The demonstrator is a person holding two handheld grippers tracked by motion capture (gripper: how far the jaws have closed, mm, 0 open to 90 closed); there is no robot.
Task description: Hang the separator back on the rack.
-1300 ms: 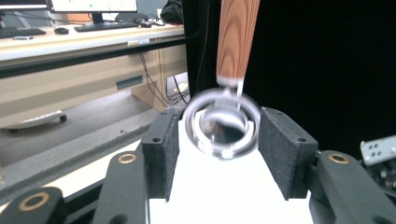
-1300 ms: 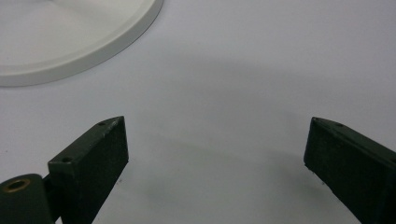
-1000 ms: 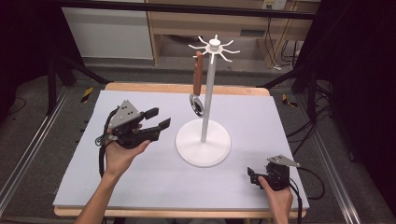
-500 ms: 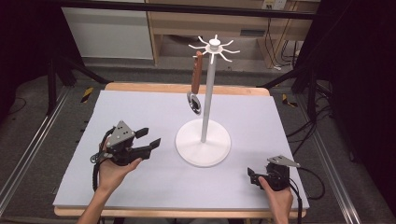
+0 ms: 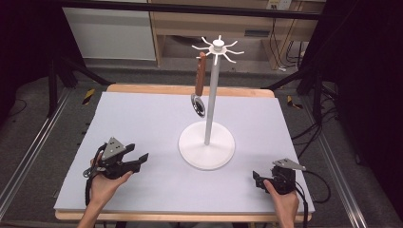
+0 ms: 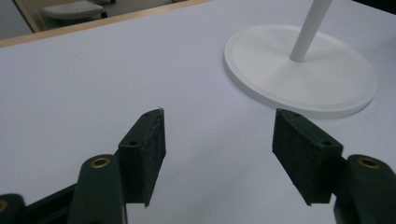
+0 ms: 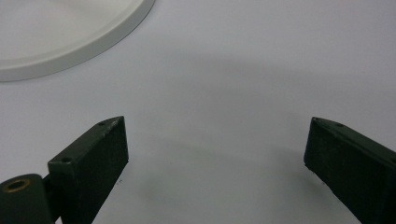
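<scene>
left gripper [image 5: 135, 159]: jaws wide apart, empty | right gripper [image 5: 259, 180]: jaws wide apart, empty | risk: bumping stand [image 5: 206, 145] could shake spoon [image 5: 200, 90] off

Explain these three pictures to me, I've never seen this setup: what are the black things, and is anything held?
A person holds a handheld claw in each hand: the left claw and the right claw. The high view looks down on the table. The other two come from cameras riding on each claw, looking along its black jaws, which stand apart with nothing between them. On the table stands a white stand with hooks on top; a brown-handled utensil hangs from one hook.
</scene>
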